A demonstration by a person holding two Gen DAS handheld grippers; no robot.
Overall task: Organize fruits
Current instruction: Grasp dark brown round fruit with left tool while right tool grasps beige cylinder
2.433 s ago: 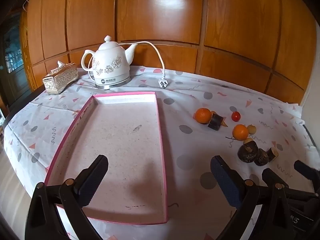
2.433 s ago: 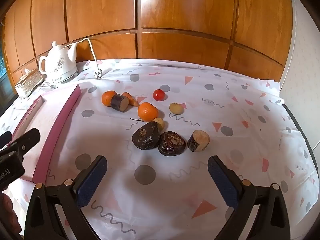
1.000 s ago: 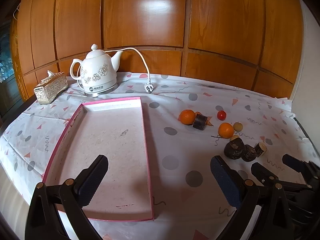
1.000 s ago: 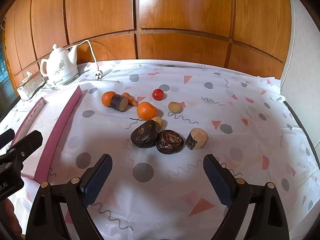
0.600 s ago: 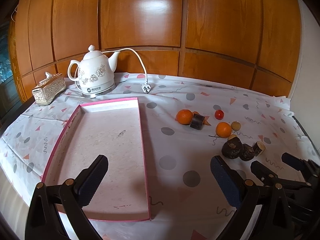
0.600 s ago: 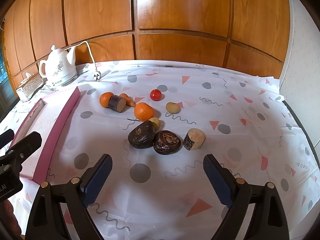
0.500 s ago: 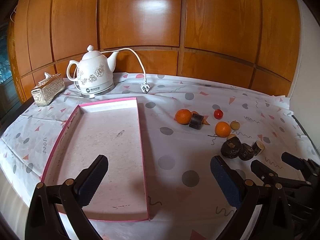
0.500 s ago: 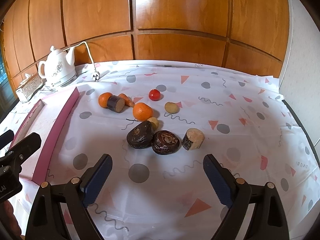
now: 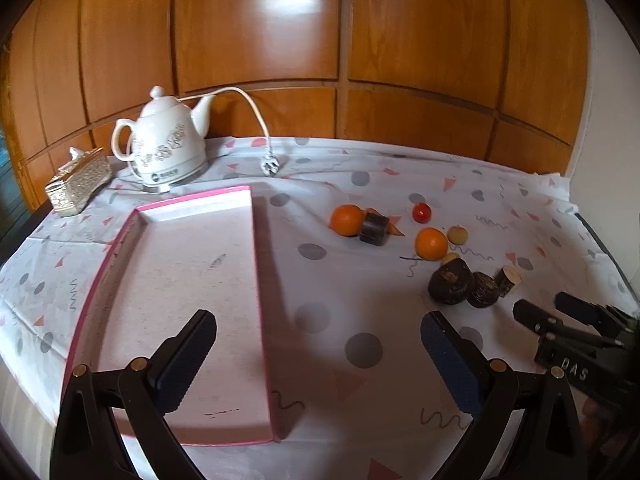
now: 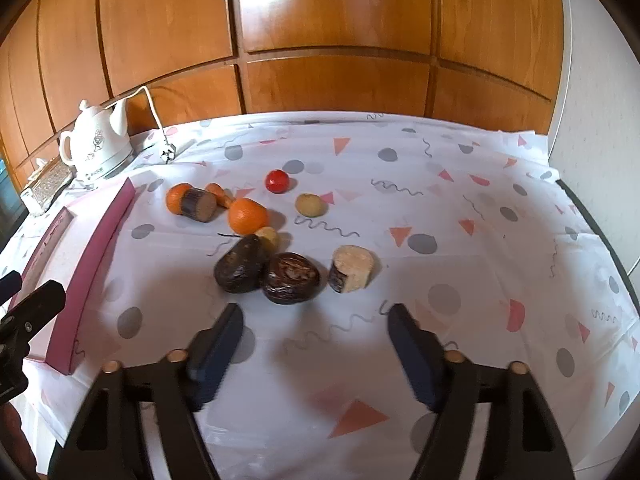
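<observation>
Fruit pile: loose on the tabletop (image 10: 460, 184), straight ahead of the right gripper (image 10: 314, 334), well off to the right of the left gripper (image 9: 320, 344).
Nearest pieces: two dark wrinkled fruits (image 10: 241, 264) (image 10: 291, 277) touching each other just beyond the right fingertips, with a cut pale-faced chunk (image 10: 352, 268) just beside them.
Further out: an orange (image 10: 247, 215), a second orange (image 10: 178, 198) pressed against a dark cut cylinder (image 10: 197, 204), a red cherry tomato (image 10: 277, 181), and a small yellowish fruit (image 10: 309, 205).
Right gripper: spread wide, nothing between the jaws, low over the cloth.
Left gripper: spread wide, holding nothing, hanging over the near end of the pink tray (image 9: 256, 264).
Tray: nothing in it, to the left of the fruit.
Back left: white kettle (image 9: 166, 148), gold tissue box (image 9: 78, 186).
</observation>
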